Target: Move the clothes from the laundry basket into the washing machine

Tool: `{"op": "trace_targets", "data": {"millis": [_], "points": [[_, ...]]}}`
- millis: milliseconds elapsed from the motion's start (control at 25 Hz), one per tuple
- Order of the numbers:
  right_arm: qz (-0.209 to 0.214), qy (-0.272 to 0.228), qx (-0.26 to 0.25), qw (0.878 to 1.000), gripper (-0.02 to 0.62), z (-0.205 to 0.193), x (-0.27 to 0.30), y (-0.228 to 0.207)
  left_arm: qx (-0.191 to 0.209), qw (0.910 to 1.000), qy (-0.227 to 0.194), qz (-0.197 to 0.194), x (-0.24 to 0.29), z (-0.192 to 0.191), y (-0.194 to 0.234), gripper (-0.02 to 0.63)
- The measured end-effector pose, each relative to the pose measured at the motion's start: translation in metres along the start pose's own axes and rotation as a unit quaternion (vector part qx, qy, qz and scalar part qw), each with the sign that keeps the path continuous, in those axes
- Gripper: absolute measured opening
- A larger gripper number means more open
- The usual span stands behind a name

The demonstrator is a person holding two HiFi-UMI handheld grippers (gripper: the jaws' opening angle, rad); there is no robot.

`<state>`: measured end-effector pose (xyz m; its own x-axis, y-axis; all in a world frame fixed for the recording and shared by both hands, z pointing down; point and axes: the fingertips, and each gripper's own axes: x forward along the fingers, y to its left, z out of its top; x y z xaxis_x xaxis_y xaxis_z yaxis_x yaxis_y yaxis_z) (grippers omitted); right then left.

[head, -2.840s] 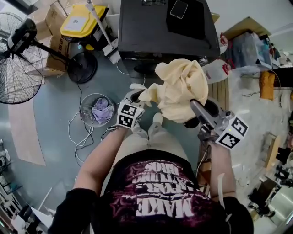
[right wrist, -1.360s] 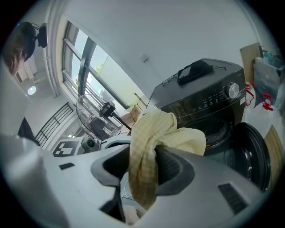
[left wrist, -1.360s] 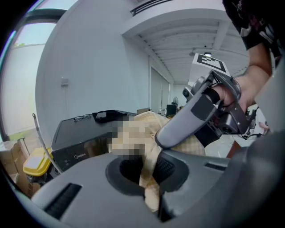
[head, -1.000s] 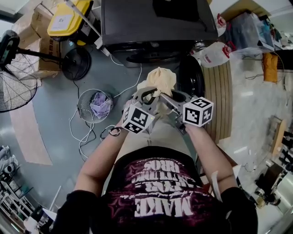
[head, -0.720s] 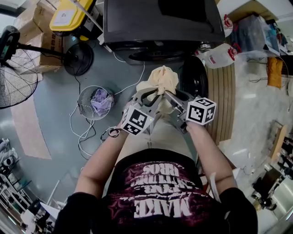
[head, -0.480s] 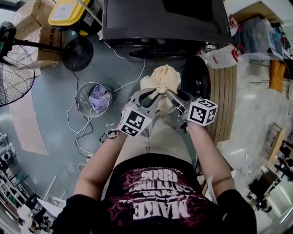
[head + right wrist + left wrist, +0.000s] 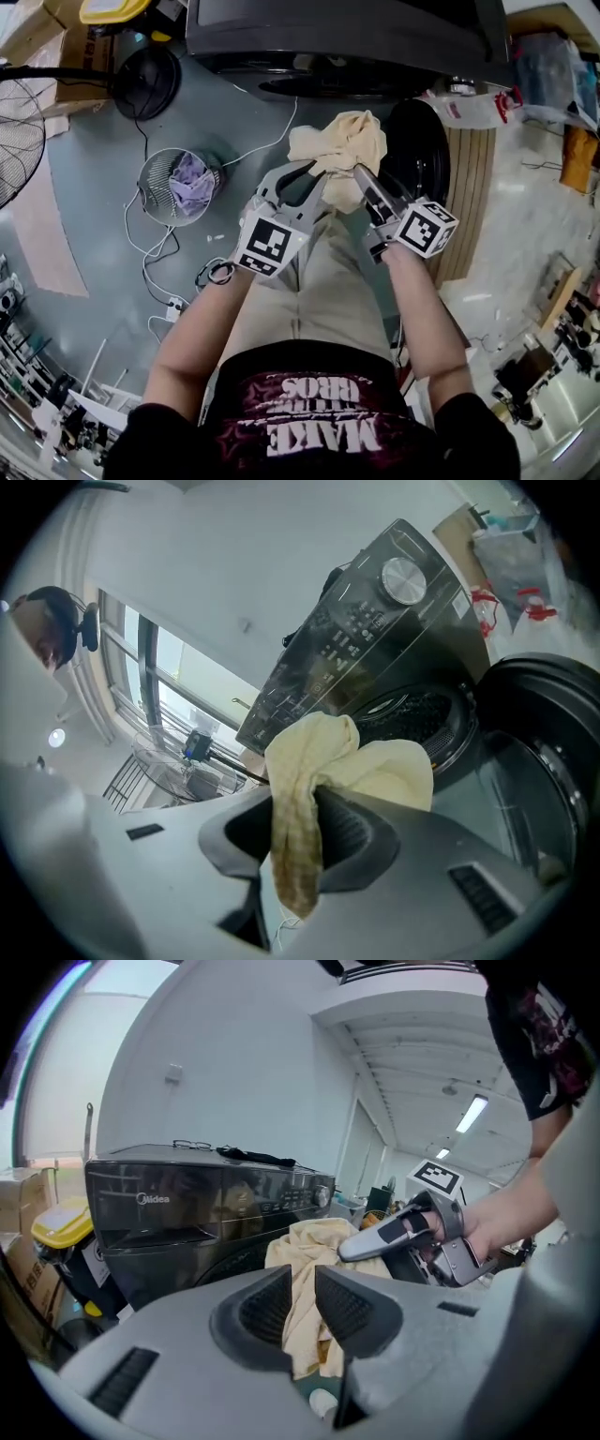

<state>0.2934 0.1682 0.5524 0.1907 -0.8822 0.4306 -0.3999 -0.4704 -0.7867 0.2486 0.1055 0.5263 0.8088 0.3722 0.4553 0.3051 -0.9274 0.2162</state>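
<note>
Head view has the pale yellow cloth (image 7: 337, 150) bunched up in mid-air in front of the washer (image 7: 347, 37), just beside its open door (image 7: 417, 150). It's soft and crumpled, maybe terry or thick cotton, all folds, with a browner tail hanging down. The right gripper (image 7: 361, 178) is clamped on it: its own view shows a fold squeezed between the two ribbed dark pads, the tail dangling below them. The left gripper (image 7: 302, 173) has just been opening its jaws. They stand parted, with the cloth showing in the gap but not squeezed, as far as I can see. Both grippers are smooth grey plastic, each with a cube of black-and-white square markers. The washer is a glossy black box with a round dark door swung out to the right, and the right gripper view shows the perforated metal drum (image 7: 412, 714). In the head view its top is cut off by the frame. Off to the left sits the basket (image 7: 150, 202), round wire mesh, with a lilac garment (image 7: 192, 178) inside, well apart from the cloth. Can't make out what else is in there. The floor (image 7: 94, 225) is smooth grey-blue with white cables (image 7: 155, 272) looping over it. A fan (image 7: 19, 131) is half cut off at the left edge, there are cardboard boxes (image 7: 33, 28) in the corner, and a slatted wooden board (image 7: 469, 187) on the right.
</note>
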Motion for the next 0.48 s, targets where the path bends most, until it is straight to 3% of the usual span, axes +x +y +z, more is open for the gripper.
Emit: {"op": "trace_targets", "data": {"millis": [200,320,480], "points": [[-0.016,-0.005,-0.024,1.0,0.109,0.002,0.019,-0.034,-0.018,0.9973,0.002,0.071,-0.003,-0.018,0.046,0.06],[-0.029,-0.006,-0.039,0.999,0.109,0.003,0.034,-0.056,-0.028,0.9924,0.013,0.119,-0.007,-0.036,0.076,0.006],[-0.045,-0.008,-0.069,0.997,0.109,0.004,0.053,-0.08,-0.052,0.9873,0.031,0.147,-0.014,-0.066,0.096,0.006]]}}
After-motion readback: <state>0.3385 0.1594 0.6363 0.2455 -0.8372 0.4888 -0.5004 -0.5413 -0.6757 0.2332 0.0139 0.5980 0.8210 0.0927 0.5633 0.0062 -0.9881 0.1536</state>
